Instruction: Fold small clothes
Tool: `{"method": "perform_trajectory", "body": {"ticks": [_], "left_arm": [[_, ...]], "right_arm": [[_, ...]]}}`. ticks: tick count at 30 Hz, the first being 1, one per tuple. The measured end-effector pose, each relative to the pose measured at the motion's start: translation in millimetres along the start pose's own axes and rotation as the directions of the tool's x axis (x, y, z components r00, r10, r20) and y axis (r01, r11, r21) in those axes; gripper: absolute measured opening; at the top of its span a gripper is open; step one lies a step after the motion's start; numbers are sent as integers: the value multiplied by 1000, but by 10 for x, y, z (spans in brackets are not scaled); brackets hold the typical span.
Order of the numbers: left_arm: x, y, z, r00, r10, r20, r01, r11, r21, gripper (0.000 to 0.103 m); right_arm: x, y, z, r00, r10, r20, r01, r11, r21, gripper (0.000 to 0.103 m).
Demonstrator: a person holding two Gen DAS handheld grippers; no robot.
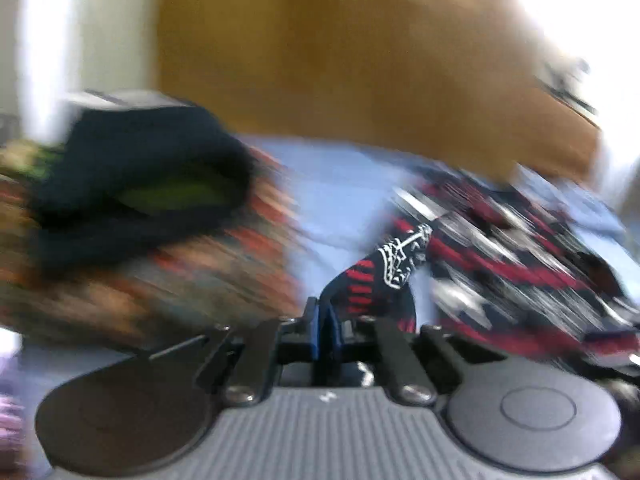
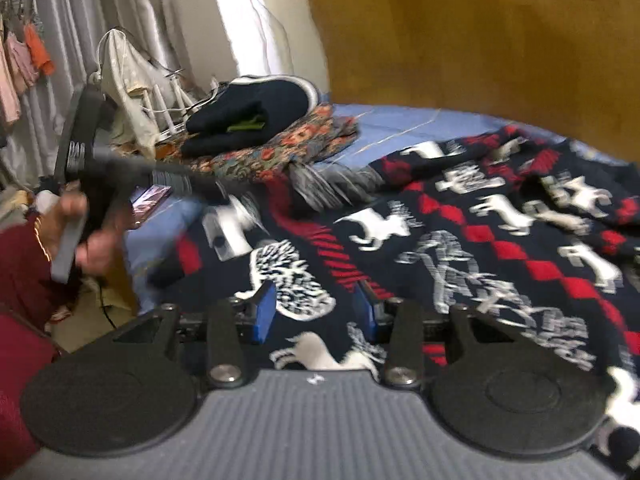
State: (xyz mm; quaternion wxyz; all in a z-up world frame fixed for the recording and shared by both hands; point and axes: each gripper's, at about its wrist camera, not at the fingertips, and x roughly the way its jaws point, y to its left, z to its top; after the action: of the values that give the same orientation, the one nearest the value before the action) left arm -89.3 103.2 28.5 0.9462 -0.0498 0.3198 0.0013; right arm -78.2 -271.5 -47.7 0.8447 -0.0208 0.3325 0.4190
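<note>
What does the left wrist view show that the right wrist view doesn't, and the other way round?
Only the left wrist view: the left claw shut on a fold of the patterned sweater, seen close up.

Only the right wrist view: the right claw open over the sweater, the person's hand holding the other gripper, and hanging clothes by the curtains.

Both: the sweater on the blue sheet, the folded dark garment on a floral cloth, and the wooden headboard.

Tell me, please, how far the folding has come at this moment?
Done: a dark folded garment lies on a patterned cloth. In hand: the left gripper is shut on an edge of the navy, red and white sweater; the right gripper is open above it. Left: the sweater lies spread and rumpled.
</note>
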Motion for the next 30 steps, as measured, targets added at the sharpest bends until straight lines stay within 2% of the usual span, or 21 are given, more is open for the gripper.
{"method": "perform_trajectory", "body": {"ticks": [2, 3, 4, 5, 7, 9, 10, 11, 13, 15, 18, 19, 20, 21, 22, 23, 24, 25, 27, 30], "left_arm": [[-60, 130, 30, 995, 101, 10, -101, 994, -41, 17], [-90, 159, 20, 994, 106, 3, -105, 994, -42, 21], [-140, 156, -9, 997, 80, 4, -80, 996, -39, 33], [-201, 132, -49, 999, 44, 14, -44, 998, -37, 44], [-276, 11, -124, 997, -72, 9, 72, 997, -10, 52], [-322, -82, -184, 983, -184, -24, 184, 983, 16, 54], [-304, -168, -219, 970, -236, -55, 238, 971, 25, 58], [-236, -209, -244, 950, -295, -102, 299, 954, 31, 60], [-155, -362, -347, 921, -343, -184, 357, 933, 50, 61], [-95, -484, -449, 905, -345, -248, 371, 926, 66, 61], [-8, -521, -597, 861, -390, -325, 412, 911, -1, 61], [-9, -500, -627, 863, -400, -309, 416, 909, -16, 60], [0, -500, -654, 853, -418, -313, 431, 902, -30, 57], [-16, -508, -668, 847, -429, -313, 442, 897, -35, 46], [-16, -539, -699, 835, -440, -330, 453, 891, -42, 13], [45, -584, -700, 832, -437, -342, 451, 892, -43, 10], [2, -589, -736, 840, -428, -334, 443, 896, -34, 10], [-54, -587, -748, 844, -425, -328, 441, 897, -27, 10], [-206, -530, -717, 837, -450, -311, 459, 887, -48, 9], [-461, -401, -656, 828, -486, -279, 491, 869, -55, 8]], "right_arm": [[-252, -166, -49, 996, -60, 59, 56, 996, 70, 46], [-403, -275, -75, 991, -100, 91, 89, 988, 123, 46], [-562, -379, -121, 982, -145, 120, 123, 977, 172, 46], [-747, -490, -191, 968, -203, 147, 167, 959, 228, 46], [-1091, -668, -387, 936, -305, 174, 235, 912, 337, 46], [-1395, -795, -631, 904, -393, 170, 287, 851, 440, 47], [-1548, -835, -774, 887, -432, 163, 308, 817, 487, 48], [-1666, -841, -904, 876, -457, 156, 319, 790, 523, 48], [-1852, -833, -1156, 862, -486, 141, 325, 745, 583, 48], [-1912, -775, -1354, 862, -489, 134, 315, 725, 613, 48], [-1884, -662, -1561, 874, -468, 128, 303, 732, 611, 48], [-1834, -643, -1604, 880, -458, 127, 296, 737, 608, 48], [-1782, -629, -1620, 887, -445, 127, 285, 742, 607, 48], [-1714, -623, -1655, 894, -429, 129, 270, 746, 608, 47], [-1658, -581, -1669, 888, -432, 161, 259, 756, 601, 44], [-1612, -566, -1646, 899, -405, 163, 240, 771, 590, 15], [-1547, -545, -1605, 915, -375, 150, 227, 784, 577, 11], [-1552, -521, -1557, 917, -371, 149, 229, 793, 564, 11], [-1688, -448, -1415, 913, -370, 172, 230, 814, 533, 11], [-2084, -340, -1142, 891, -404, 205, 267, 834, 483, 11]]}}
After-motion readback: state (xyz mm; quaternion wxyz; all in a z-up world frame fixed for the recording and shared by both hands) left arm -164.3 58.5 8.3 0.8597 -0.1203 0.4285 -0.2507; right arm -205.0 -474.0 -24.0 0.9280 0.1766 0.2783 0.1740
